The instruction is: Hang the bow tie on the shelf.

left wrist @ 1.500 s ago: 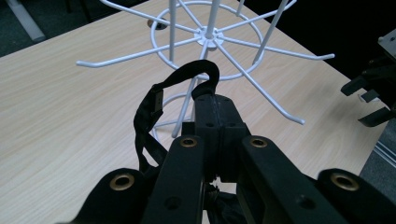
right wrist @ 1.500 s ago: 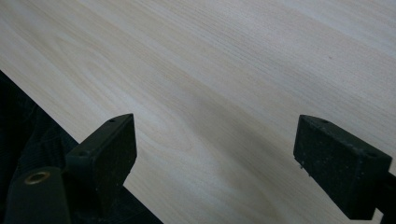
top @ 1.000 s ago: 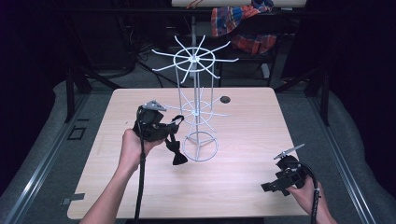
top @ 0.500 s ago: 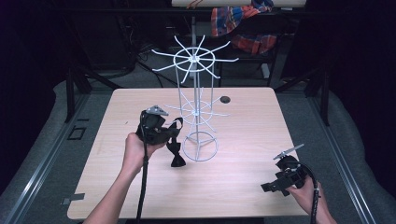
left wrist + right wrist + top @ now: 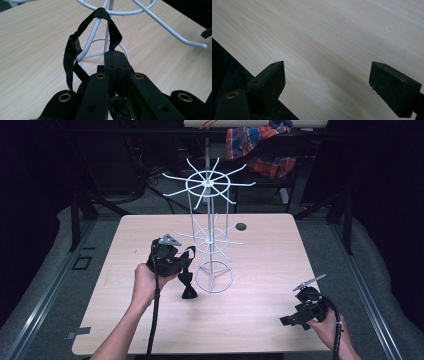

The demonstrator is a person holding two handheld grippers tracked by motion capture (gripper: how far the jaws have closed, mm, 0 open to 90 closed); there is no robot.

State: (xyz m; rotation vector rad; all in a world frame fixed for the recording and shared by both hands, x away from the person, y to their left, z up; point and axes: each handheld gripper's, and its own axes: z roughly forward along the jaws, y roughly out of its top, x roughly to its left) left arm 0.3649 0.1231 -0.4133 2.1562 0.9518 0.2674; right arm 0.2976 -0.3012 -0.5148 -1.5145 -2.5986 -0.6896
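A white wire rack (image 5: 210,237) with hooked arms stands in the middle of the wooden table (image 5: 260,270). Just left of it, my left gripper (image 5: 189,256) is shut on the strap of a black bow tie (image 5: 188,289), whose bow hangs down toward the table. In the left gripper view the strap (image 5: 100,15) loops over one hooked arm (image 5: 91,37) of the rack, just beyond the closed left gripper (image 5: 116,53). My right gripper (image 5: 286,320) rests near the table's front right corner. Its jaws stand wide apart with nothing between them, right gripper (image 5: 327,75) over bare wood.
A small dark round object (image 5: 241,226) lies on the table behind the rack. A plaid cloth (image 5: 260,142) hangs beyond the far edge. The rack's ring base (image 5: 215,279) sits right of the bow tie.
My left gripper has shifted slightly toward the rack with the bow tie in it. The right gripper has stayed in place.
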